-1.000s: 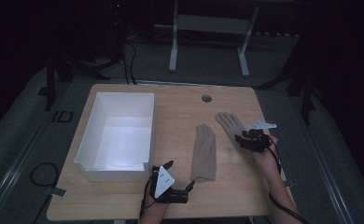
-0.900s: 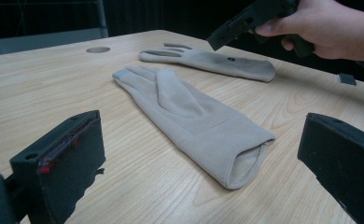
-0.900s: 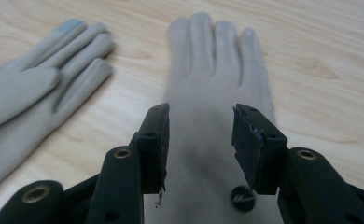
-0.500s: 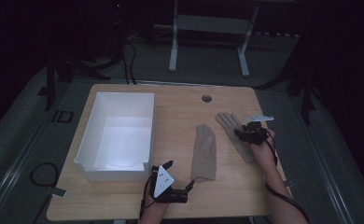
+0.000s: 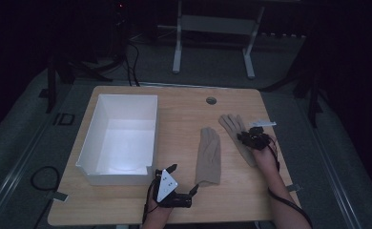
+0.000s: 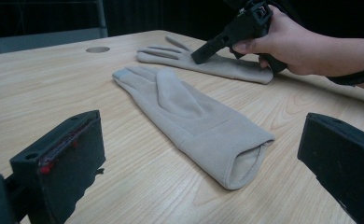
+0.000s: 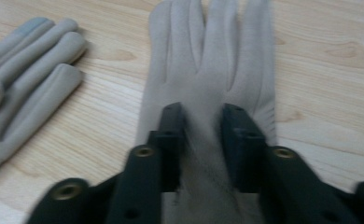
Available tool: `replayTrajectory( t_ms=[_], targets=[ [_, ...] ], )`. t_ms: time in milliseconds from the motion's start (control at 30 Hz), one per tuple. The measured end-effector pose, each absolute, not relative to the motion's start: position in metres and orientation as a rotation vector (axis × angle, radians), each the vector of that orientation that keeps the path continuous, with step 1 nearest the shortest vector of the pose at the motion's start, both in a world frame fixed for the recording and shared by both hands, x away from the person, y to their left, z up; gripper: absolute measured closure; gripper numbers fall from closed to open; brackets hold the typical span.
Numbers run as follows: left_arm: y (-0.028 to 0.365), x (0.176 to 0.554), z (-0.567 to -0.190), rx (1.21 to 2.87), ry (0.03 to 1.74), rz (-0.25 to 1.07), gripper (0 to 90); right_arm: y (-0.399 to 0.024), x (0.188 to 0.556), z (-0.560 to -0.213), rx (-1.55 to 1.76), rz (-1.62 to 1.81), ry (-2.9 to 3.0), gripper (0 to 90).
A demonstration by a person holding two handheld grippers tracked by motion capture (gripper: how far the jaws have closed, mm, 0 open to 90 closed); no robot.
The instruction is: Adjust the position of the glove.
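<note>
Two beige gloves lie flat on the wooden surface, toward its right half. The right-hand glove lies near the right edge, its fingertips toward the far edge and its cuff toward the near right corner. The right gripper is down on this glove. In the right gripper view its black fingers stand close together on the glove's palm, a ridge of fabric gathered between them. They have just been closing, and the pads press into the cloth from both sides, so they are clamped on it. The glove rests on the surface, not lifted.

The other glove lies just beside it, nearer the middle of the surface, palm side up with the thumb folded across. Its open cuff faces the near edge and its fingertips point toward the far edge. The two gloves lie near each other but apart.

The left gripper sits at the near edge, just short of that glove's cuff. In the left gripper view its fingers stand wide apart with nothing between them, the cuff lying ahead of the gap.

A white open box stands on the left half of the surface, and a round grommet hole sits near the far edge.
</note>
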State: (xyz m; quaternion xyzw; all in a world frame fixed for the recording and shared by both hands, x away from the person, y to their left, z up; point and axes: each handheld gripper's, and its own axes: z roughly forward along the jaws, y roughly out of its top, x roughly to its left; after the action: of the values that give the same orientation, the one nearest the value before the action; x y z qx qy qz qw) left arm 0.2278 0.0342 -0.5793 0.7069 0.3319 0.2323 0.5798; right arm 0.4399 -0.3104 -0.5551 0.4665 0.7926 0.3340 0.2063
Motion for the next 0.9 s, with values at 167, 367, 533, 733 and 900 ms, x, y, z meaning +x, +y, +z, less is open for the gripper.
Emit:
replayTrajectory(
  t_ms=[167, 367, 533, 733, 900],
  targets=[
    [0.035, 0.228, -0.579, 1.648, 0.776, 0.540, 1.0, -0.307, 0.435, -0.545, 1.406, 0.955, 2.127, 77.5],
    [0.034, 0.228, -0.579, 1.651, 0.776, 0.541, 1.0, -0.307, 0.420, -0.519, 1.419, 0.999, 2.036, 77.7],
    [0.035, 0.227, -0.580, 1.643, 0.765, 0.544, 0.9, -0.310, 0.400, -0.493, 1.457, 1.025, 1.952, 77.7],
    [0.035, 0.226, -0.580, 1.642, 0.761, 0.548, 1.0, -0.322, 0.363, -0.481, 1.543, 1.034, 1.834, 77.6],
    [0.034, 0.226, -0.580, 1.653, 0.759, 0.555, 1.0, -0.328, 0.343, -0.491, 1.639, 0.970, 1.767, 77.5]
  ],
)
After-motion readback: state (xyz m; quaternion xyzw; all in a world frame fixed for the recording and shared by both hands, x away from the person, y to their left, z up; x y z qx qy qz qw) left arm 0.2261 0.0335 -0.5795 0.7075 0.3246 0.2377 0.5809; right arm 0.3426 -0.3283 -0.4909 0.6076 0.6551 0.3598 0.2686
